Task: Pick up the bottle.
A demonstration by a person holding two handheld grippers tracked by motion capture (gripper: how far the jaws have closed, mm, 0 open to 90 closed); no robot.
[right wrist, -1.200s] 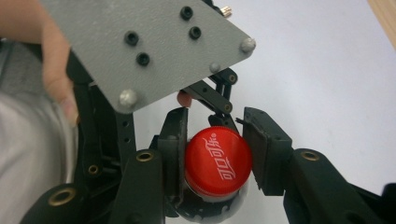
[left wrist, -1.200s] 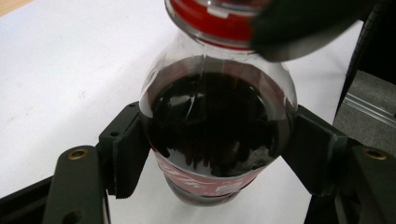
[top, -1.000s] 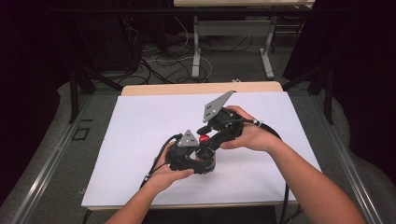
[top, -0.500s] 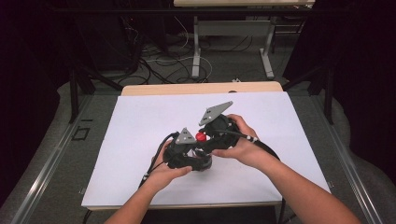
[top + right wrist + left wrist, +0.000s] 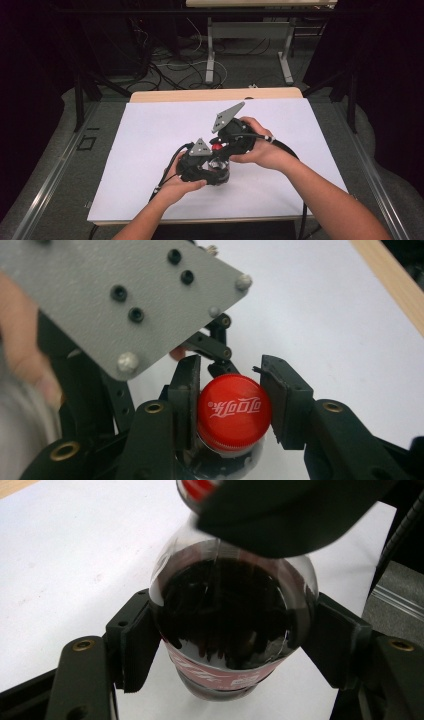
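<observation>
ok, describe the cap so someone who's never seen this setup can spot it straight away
Start at the white sheet covering the table, then go to its middle, where two hands hold black grippers around a dark cola bottle. The left gripper clamps its body; the right gripper has its jaws on either side of the cap on top. That cap is round, bright red, with white script, the only red thing among black parts.

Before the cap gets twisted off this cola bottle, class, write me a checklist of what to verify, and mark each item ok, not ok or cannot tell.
1. Left gripper jaws clamp the bottle body on both sides: ok.
2. Right gripper jaws sit either side of the red cap: ok.
3. Both right jaws press the cap firmly: cannot tell; the right-hand one looks barely touching.
4. Cap seal unbroken: cannot tell.
5. Bottle over the white table, away from edges: ok.
6. Bottle base resting on the table: cannot tell.
</observation>
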